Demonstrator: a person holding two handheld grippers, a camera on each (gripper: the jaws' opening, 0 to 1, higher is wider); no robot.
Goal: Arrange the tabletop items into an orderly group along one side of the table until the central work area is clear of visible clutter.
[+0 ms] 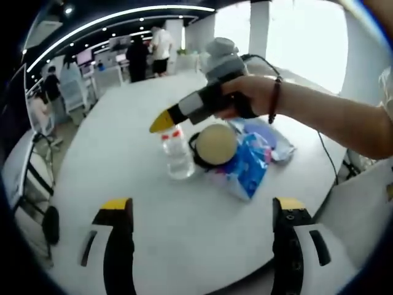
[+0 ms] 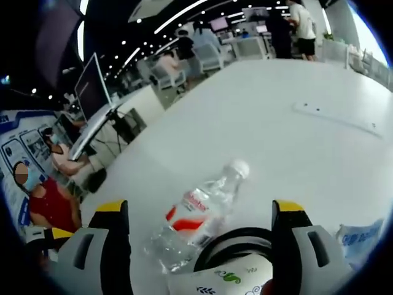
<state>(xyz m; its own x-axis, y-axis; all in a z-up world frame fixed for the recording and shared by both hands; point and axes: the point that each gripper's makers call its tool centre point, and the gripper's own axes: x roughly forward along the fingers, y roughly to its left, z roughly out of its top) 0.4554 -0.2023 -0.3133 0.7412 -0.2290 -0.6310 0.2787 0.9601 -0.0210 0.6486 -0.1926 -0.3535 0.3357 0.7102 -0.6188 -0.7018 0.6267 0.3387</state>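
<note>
Left gripper (image 1: 202, 212): jaws spread wide, nothing between them, hovering over bare white table (image 1: 123, 147). Ahead of it, past the jaw tips, sits the clutter group: a clear water bottle (image 1: 176, 153) with red label standing upright, just left of centre; touching or just beside it on the right a round tan lid on a black-rimmed bowl (image 1: 215, 145); right of that and nearer the left gripper a blue-and-white packet (image 1: 245, 171); behind the packet a clear bag (image 1: 270, 138) with bluish contents. All bunched close together.

Right gripper (image 1: 161, 121) comes in from the upper right of the left gripper view, held by a hand (image 1: 255, 95) with a bead bracelet, yellow tip just above the bottle cap. Cannot tell from there how far its jaws stand.

Right gripper view: right gripper (image 2: 199, 215) jaws wide apart, gripping nothing. Bottle (image 2: 199, 215) lies across the gap between the jaws as seen here, cap (image 2: 239, 167) pointing up-right, away from the tool; whether a jaw touches it, cannot tell. Black bowl rim (image 2: 236, 239) low between the jaws, just under the bottle, with a printed white piece (image 2: 221, 279) at the bottom edge. Corner of blue packet (image 2: 362, 236) outside the right jaw. Beyond the tips, bare table (image 2: 288, 123) with a long flat white strip (image 2: 334, 118) far right.

Background: people, chairs, monitors.
</note>
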